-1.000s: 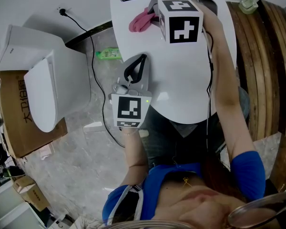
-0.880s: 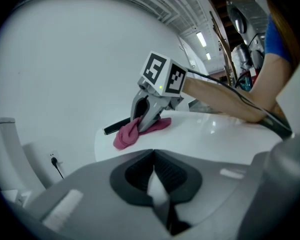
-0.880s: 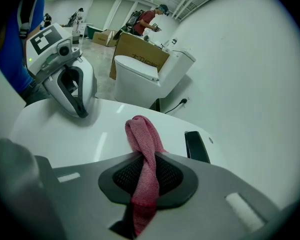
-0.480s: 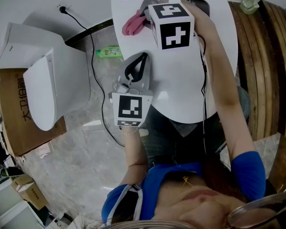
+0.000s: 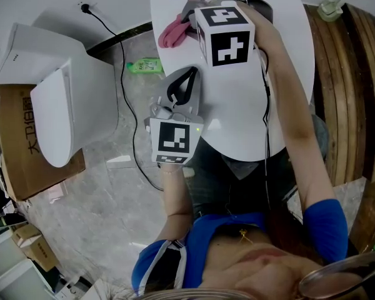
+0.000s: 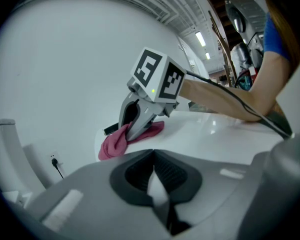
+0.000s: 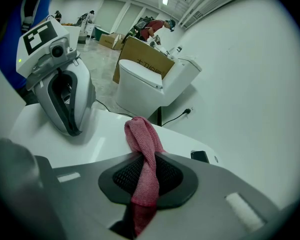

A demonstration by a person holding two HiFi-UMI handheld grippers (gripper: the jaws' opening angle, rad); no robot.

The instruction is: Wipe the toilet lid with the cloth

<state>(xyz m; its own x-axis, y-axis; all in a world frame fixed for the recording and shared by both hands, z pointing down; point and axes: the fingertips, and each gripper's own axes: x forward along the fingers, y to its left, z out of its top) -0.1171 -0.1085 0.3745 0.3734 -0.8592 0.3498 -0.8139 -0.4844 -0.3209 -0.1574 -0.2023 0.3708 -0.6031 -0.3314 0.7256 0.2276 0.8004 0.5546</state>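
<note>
One danger I see first is the grip itself. The right gripper (image 7: 141, 160) is clamped on the cloth (image 7: 142, 132), but only on a narrow twisted strand; most of the pink cloth bunches loose beyond the jaws, at the far edge of the white table (image 5: 237, 117). I think a quick swing could pull the strand out, and the cloth would fall on the floor.

The toilet lid (image 5: 50, 120) is well apart from the table, on my left, and it looks closed. To reach it, the right gripper must cross over the left gripper (image 5: 186, 77), which rests on the table with its jaws together and nothing between them. A low path could knock the two together, so I would lift first or move the left one away.

With the cloth so bunched, I judge that the hard jaw tips may touch the lid before the fabric does and scratch it. The black cable (image 5: 122, 61) on the floor is also a hazard for the feet.
</note>
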